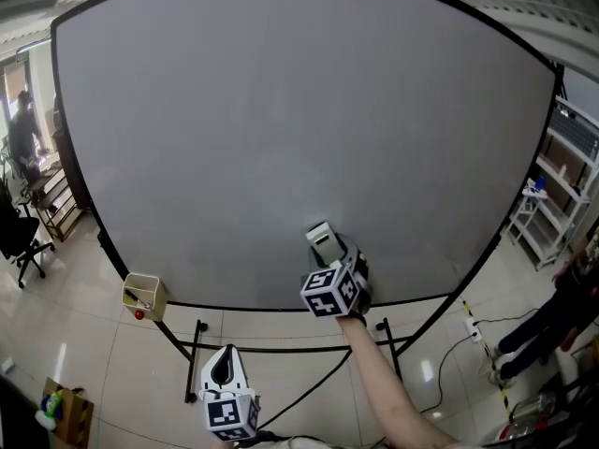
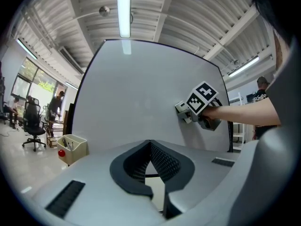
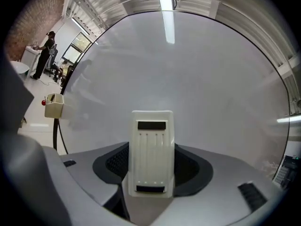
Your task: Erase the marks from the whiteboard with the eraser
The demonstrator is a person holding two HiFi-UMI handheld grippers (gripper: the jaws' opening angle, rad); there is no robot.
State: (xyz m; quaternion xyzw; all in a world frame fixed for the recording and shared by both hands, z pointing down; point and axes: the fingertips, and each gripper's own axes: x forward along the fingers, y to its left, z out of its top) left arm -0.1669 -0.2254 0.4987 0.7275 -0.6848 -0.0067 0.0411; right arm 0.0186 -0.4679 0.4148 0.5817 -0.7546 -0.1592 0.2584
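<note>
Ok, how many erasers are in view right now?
1. The eraser is clamped in the right gripper, held near the bottom of the whiteboard. The box at the board's lower left corner could hide another.

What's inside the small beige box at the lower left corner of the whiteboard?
The beige box holds a couple of dark, thin sticks, probably markers. Its walls hide its bottom. A red ball sits outside, by its front.

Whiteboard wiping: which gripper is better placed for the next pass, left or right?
Right. The right gripper is shut on the eraser, up at the whiteboard's lower part. The left gripper hangs low, away from the board, jaws together and empty.
</note>
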